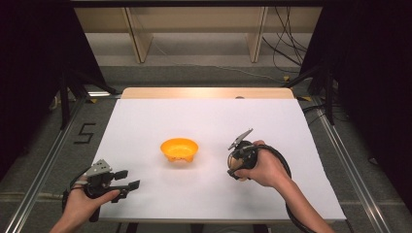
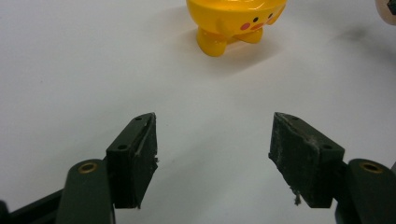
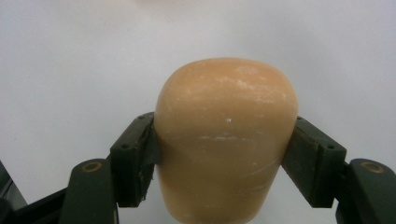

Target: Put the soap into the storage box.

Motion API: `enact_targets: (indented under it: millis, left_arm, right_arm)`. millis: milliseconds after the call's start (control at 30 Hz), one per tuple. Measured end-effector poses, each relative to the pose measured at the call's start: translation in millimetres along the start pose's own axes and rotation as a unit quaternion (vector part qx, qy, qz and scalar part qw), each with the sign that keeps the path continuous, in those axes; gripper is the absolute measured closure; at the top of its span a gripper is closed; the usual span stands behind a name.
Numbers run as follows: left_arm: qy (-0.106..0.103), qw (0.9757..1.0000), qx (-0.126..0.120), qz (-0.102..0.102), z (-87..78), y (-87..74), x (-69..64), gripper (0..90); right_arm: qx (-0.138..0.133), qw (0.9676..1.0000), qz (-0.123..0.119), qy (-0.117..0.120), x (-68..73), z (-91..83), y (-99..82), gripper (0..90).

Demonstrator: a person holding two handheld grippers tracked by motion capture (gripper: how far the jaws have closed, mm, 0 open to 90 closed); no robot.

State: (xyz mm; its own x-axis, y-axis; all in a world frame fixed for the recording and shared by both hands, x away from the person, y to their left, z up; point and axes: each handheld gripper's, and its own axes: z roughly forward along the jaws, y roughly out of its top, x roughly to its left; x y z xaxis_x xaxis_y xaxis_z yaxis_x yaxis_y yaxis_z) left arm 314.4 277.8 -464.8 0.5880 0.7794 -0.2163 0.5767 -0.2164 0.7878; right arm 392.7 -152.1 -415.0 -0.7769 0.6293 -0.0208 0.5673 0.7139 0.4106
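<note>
A yellow-orange bowl with small feet and a duck face stands at the middle of the white table; the same bowl shows ahead in the left gripper view. My left gripper rests open near the front left, well short of the bowl, and my left gripper has nothing between its jaws. To the right of the bowl my right gripper is shut on a smooth tan egg-shaped object, which its jaws squeeze from both sides just above the table. My right gripper is largely hidden behind the object.
The table's wooden far edge borders the floor, with shelf legs and cables beyond. Metal rails run along both sides of the table. Black curtains stand at left and right.
</note>
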Motion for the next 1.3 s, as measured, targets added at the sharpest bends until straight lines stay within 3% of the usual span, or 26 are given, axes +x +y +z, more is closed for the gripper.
enact_targets:
  millis: [33, 100, 333, 433, 467, 667, 1033, 1167, 1300]
  left_arm:
    - [0.000, 1.0000, -0.001, -0.001, 0.1, 0.0, -0.1, 31.8]
    - [0.000, 1.0000, -0.001, -0.001, 0.0, 0.1, 0.1, 31.8]
    - [0.000, 1.0000, 0.000, 0.001, -0.4, 0.2, 0.4, 31.8]
    - [-0.001, 1.0000, 0.000, 0.000, -0.5, 0.3, 0.5, 31.8]
    - [-0.001, 1.0000, 0.000, 0.001, -0.5, 0.3, 0.5, 31.7]
    - [-0.001, 1.0000, -0.001, 0.001, -0.5, 0.5, 0.3, 31.8]
    - [-0.001, 1.0000, 0.001, 0.001, -0.2, 0.3, 0.5, 31.8]
    - [-0.001, 1.0000, 0.000, 0.001, -0.3, 0.4, 0.4, 31.8]
    - [0.000, 1.0000, 0.000, 0.001, -0.4, 0.4, 0.4, 31.7]
  right_arm:
    - [-0.002, 0.9999, -0.011, -0.005, -1.6, 0.5, 2.1, 33.4]
    - [0.000, 1.0000, -0.001, -0.004, -0.2, -0.6, 3.9, 33.4]
    - [-0.007, 1.0000, -0.002, 0.003, 0.9, 1.5, 10.6, 33.4]
    - [-0.007, 0.9998, -0.021, -0.005, -0.5, 1.6, 13.8, 33.4]
    - [-0.002, 0.9999, -0.010, -0.001, 1.5, 1.1, 14.4, 33.5]
    - [-0.009, 0.9997, -0.021, -0.001, -0.3, 0.7, 19.0, 33.4]
    - [-0.019, 0.9996, -0.018, 0.007, 0.5, 1.8, 27.2, 33.5]
    - [-0.013, 0.9997, -0.023, 0.000, -0.6, 2.0, 29.2, 33.4]
    - [-0.017, 0.9996, -0.021, 0.010, 0.2, 2.4, 31.6, 33.4]
